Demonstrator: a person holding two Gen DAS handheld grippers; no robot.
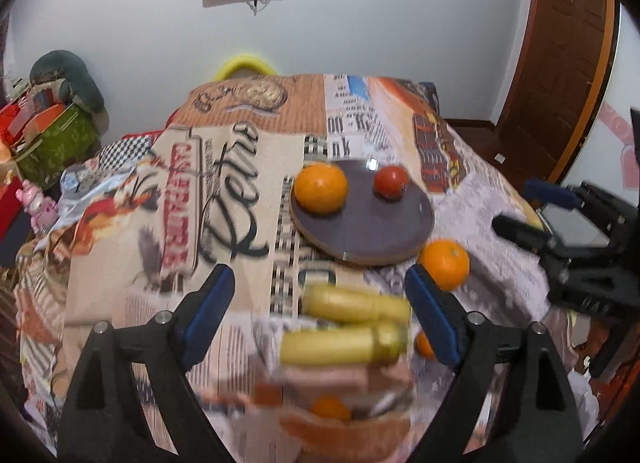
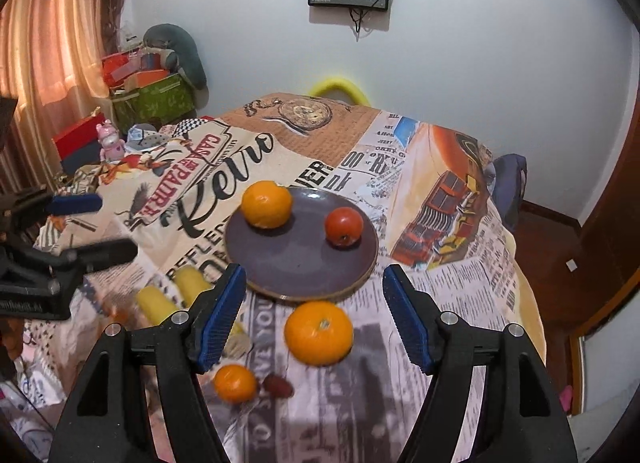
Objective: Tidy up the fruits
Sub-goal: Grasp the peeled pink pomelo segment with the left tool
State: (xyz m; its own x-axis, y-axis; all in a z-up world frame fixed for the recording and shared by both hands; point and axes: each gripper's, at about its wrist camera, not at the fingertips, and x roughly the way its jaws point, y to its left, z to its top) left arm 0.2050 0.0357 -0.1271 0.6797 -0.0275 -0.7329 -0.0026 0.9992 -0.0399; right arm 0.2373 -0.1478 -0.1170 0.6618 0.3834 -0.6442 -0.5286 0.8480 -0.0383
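Counter [image 2: 460,303] draped in a printed newspaper-pattern cloth; dark round plate [image 2: 300,263] near its middle, carrying one orange [image 2: 267,203] at the left rim and a red tomato [image 2: 343,227] toward the right, the two apart; left hand-held gripper [image 1: 320,315] jaws spread wide, nothing between the pads; two yellow bananas [image 1: 352,323] lie on the cloth below and between its fingers, blurred, not touched; right hand-held gripper [image 2: 314,317] jaws likewise apart and empty; a loose orange [image 2: 319,333] sits on the cloth just off the plate's near edge, framed between the right fingers, clear of both pads; a smaller orange [image 2: 235,383] lies nearer the camera by the right gripper's left finger, with a small dark red fruit [image 2: 277,385] just beside it, kind unclear.
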